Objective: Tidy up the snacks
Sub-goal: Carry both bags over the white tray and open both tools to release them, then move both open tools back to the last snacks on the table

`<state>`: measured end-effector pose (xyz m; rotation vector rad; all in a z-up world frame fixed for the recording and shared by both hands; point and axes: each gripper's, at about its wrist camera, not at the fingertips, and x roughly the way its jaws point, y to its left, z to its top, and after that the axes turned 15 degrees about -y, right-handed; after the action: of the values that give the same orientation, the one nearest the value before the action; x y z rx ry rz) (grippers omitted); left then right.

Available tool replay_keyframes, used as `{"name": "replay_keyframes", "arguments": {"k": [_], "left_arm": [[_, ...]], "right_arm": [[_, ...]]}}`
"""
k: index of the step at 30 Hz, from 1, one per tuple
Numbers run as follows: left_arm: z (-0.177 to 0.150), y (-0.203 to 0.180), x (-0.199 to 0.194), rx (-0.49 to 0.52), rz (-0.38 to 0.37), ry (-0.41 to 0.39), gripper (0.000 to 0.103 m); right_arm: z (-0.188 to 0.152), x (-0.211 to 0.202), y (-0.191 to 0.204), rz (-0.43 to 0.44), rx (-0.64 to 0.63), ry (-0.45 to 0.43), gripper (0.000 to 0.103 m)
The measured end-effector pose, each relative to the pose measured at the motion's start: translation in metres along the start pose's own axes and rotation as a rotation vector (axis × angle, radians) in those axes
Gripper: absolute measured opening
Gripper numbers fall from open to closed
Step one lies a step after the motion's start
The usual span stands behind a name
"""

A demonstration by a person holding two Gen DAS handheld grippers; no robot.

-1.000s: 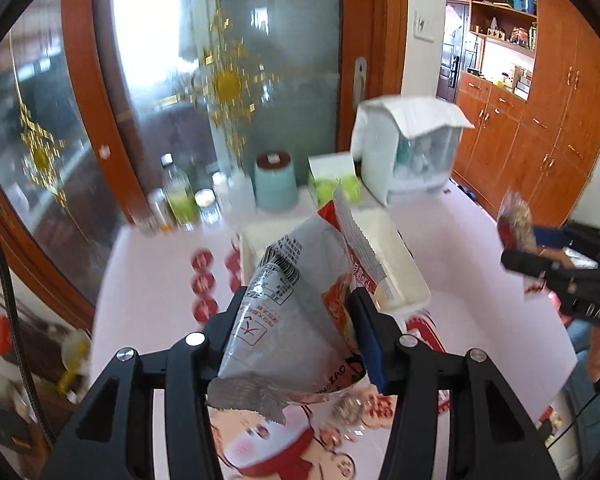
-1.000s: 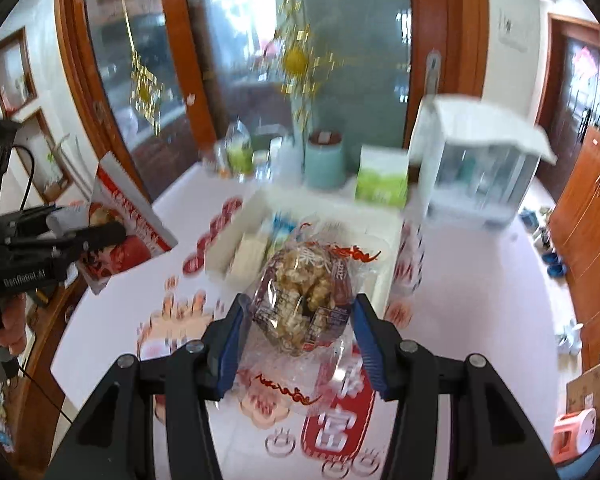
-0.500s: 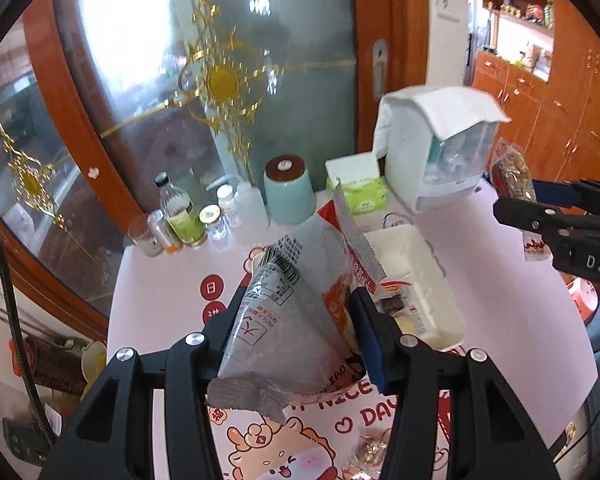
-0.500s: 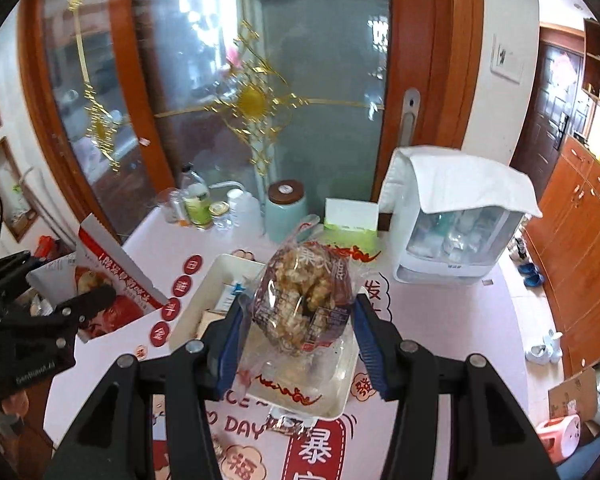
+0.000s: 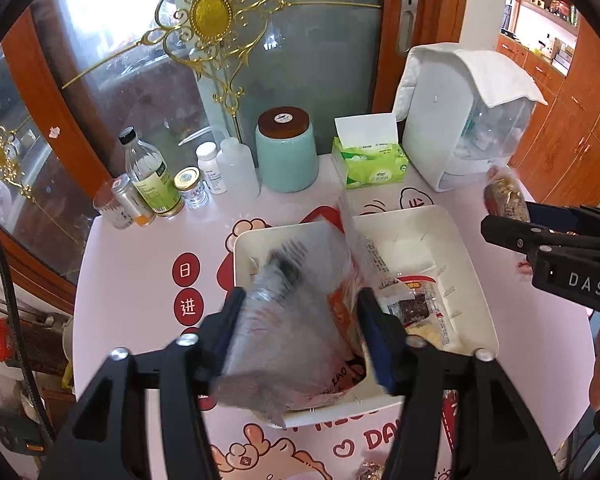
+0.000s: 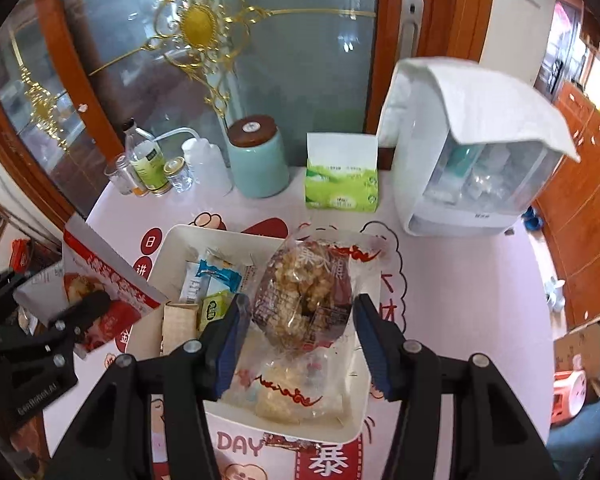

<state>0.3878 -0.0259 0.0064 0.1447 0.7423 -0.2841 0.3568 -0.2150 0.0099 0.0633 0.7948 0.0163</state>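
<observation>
A: Tray [image 5: 466, 240], white plastic, on the desk [image 6: 460, 280]: what's in?
B: Small wrapped snacks. Two left to place.
A: Left claw [image 5: 300, 332]?
B: Clamped on a crinkly foil bag [image 5: 292, 320], over the tray's left end.
A: Right claw [image 6: 298, 336]?
B: Closed on a clear pouch [image 6: 304, 296] of lumpy brown snacks, above the tray.

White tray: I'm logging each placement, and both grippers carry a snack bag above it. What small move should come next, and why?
Probably lower the left gripper a little and open its jaws, dropping the silver-and-red snack bag into the white tray. The bag is already over the tray's left part, while the right gripper holds the clear nut-snack bag over the other side, so they shouldn't collide.
</observation>
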Motion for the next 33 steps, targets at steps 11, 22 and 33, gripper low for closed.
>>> {"name": "replay_keyframes", "arguments": {"k": [11, 22, 33], "left_arm": [[0.001, 0.014, -0.008, -0.070, -0.001, -0.032, 0.087], [-0.004, 0.005, -0.055, -0.065, 0.026, -0.071, 0.087], [-0.030, -0.023, -0.112, -0.049, 0.039, -0.098, 0.087]], "right_arm": [[-0.001, 0.007, -0.006, 0.008, 0.071, 0.005, 0.062], [-0.006, -0.035, -0.005, 0.027, 0.055, -0.043, 0.062], [-0.040, -0.104, 0.003, 0.060, -0.037, -0.089, 0.062]]}}
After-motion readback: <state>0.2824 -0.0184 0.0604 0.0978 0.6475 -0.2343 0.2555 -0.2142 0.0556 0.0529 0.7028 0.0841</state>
